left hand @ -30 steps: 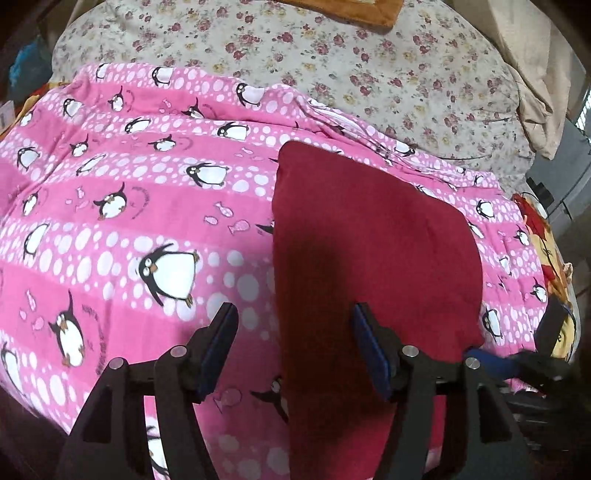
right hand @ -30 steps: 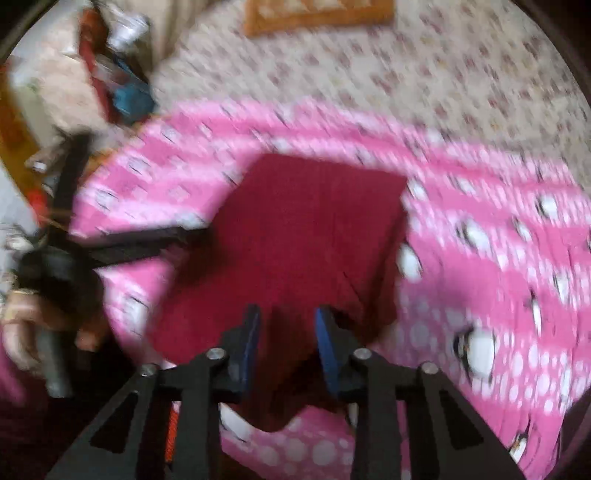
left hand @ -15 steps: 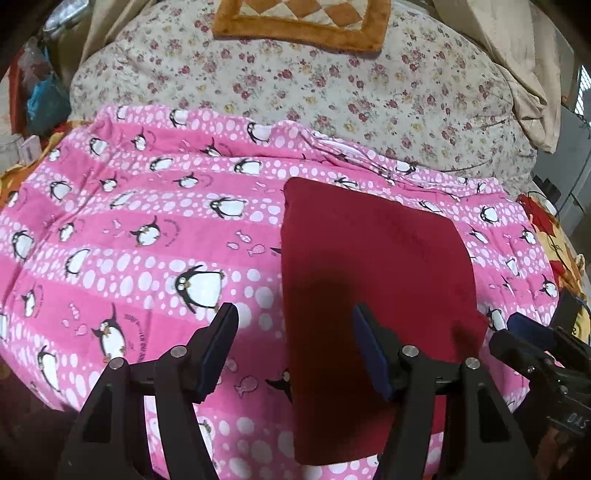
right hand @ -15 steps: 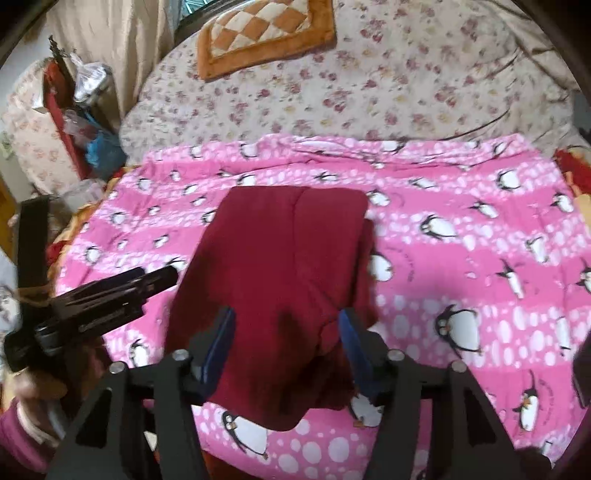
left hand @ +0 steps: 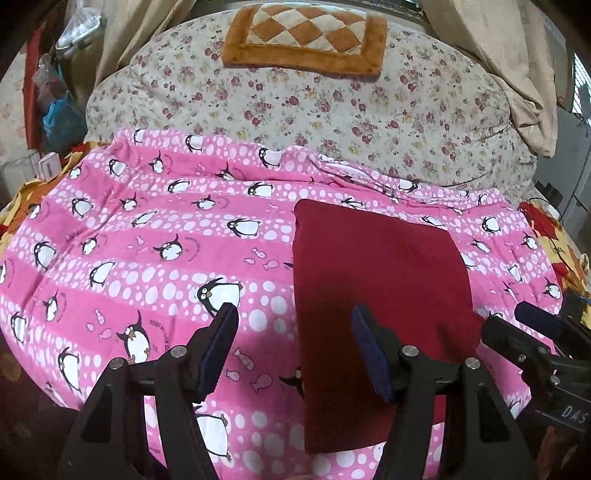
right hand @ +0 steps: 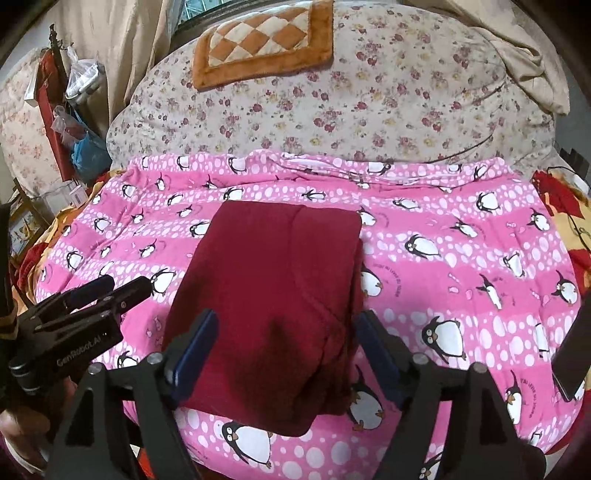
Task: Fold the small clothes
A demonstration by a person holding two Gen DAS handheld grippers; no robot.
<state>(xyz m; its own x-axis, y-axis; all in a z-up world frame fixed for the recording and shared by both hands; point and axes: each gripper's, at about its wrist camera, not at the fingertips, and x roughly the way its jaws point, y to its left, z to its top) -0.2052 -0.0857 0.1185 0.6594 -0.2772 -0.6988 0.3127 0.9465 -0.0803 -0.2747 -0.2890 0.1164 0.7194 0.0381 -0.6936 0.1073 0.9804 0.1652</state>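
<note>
Garment: folded dark red garment [right hand: 273,295] lies flat on the pink penguin blanket [right hand: 461,266], reaching its near edge.
Right gripper [right hand: 284,347]: jaws wide, just been opening, above the garment's near part, gripping nothing.
Left gripper [left hand: 293,345]: jaws moderately apart, empty, over the garment's left edge.
Around: floral quilt [left hand: 332,110] beyond the blanket's far edge, checkered orange cushion [left hand: 306,35] on it.
Hidden: garment's near edge partly behind the fingers; its type unclear.

Both wrist views look down, sharing the red garment [left hand: 376,280].
</note>
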